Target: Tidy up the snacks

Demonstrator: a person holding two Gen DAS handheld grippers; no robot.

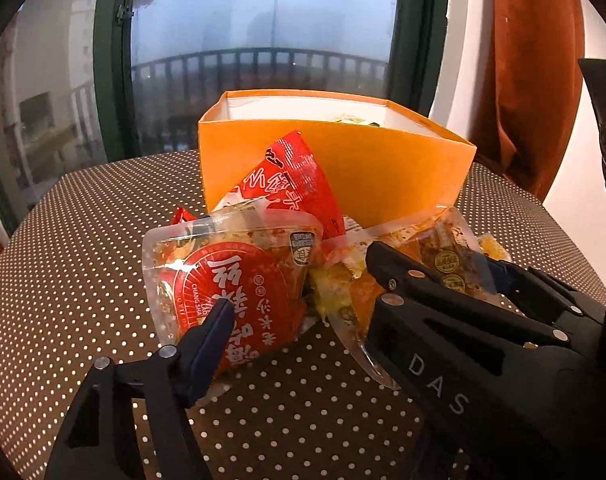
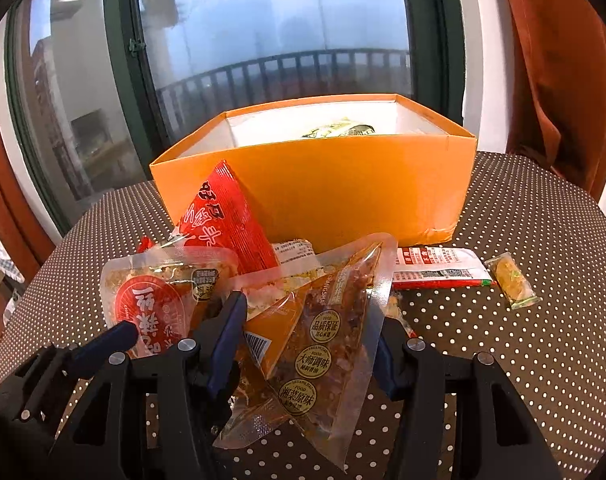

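Polka-dot counter (image 2: 523, 360) by a window carries my orange box (image 2: 343, 196). My right fingers (image 2: 309, 344) pinch a clear sauce pouch (image 2: 323, 352) across its width; soft, slick film, so I judge the flat sealed edges the safest hold. My left fingers (image 1: 299, 284) sit spread around a red-label pouch (image 1: 239, 292); whether they press it, I cannot tell. Outside the box I count five packets, possibly more hidden.
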